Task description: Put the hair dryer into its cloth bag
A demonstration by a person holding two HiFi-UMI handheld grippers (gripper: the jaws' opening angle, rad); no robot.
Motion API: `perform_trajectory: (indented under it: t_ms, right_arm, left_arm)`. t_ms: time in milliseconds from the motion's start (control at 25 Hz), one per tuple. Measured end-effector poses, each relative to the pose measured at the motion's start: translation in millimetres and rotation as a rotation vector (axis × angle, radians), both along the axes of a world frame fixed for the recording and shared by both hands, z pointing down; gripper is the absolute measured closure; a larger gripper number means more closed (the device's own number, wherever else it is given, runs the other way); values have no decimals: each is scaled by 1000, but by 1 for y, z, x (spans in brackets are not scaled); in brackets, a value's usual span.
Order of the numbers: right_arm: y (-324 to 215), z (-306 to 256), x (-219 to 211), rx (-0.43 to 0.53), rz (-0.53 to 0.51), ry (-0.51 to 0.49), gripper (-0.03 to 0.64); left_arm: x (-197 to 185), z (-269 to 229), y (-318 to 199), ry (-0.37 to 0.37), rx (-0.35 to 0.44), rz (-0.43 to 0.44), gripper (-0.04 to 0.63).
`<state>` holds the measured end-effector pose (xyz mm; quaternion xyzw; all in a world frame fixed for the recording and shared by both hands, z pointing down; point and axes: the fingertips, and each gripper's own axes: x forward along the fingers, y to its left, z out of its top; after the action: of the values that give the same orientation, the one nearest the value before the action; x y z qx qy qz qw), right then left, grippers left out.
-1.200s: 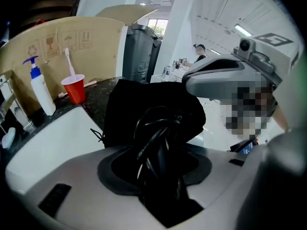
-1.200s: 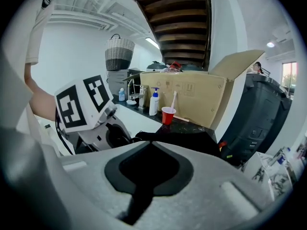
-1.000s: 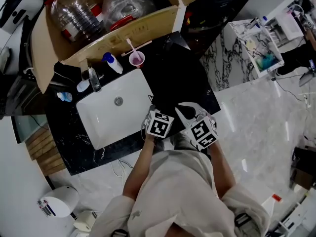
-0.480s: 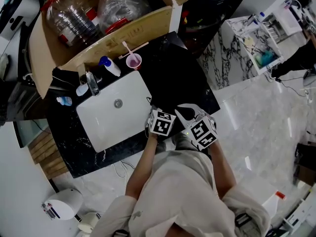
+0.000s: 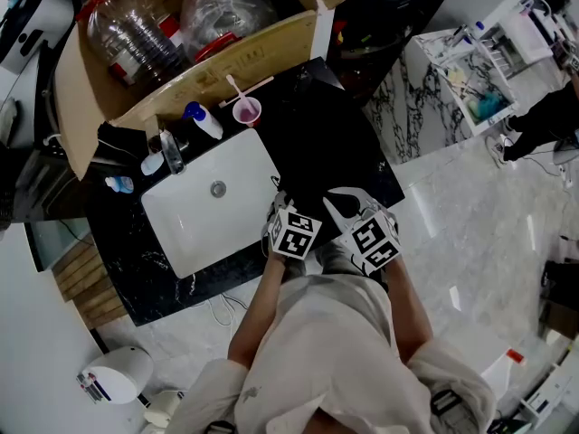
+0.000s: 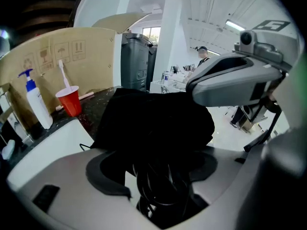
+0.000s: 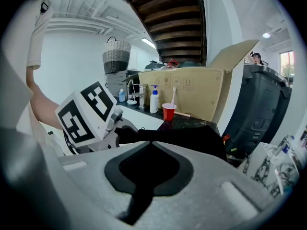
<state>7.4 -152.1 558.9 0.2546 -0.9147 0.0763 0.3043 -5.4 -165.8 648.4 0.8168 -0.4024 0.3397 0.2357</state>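
Dark counter [image 5: 127, 260] overhead; coiled cord [image 6: 159, 191], seemingly, only between opening left tongs [image 6: 156, 172]

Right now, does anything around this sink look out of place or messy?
The open cardboard box of big plastic bottles standing behind the sink looks out of place. Also, a loose coil of black cord sits before the black cloth bag, between the left gripper's opening jaws.

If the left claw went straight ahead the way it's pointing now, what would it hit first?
Likely the coiled cord between the opening jaws of the left claw, then the cloth bag behind it; depth is unclear.
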Motion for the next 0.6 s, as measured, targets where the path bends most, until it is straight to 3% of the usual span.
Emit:
perform_trajectory:
  t_ms: [280, 600]
  right_arm:
    - [-1, 0, 1, 2, 11, 1, 606]
    - [0, 1, -1, 5, 2, 7, 606]
  left_arm:
    - [-20, -15, 24, -14, 18, 15, 287]
    - [-30, -4, 57, -31, -40, 74, 273]
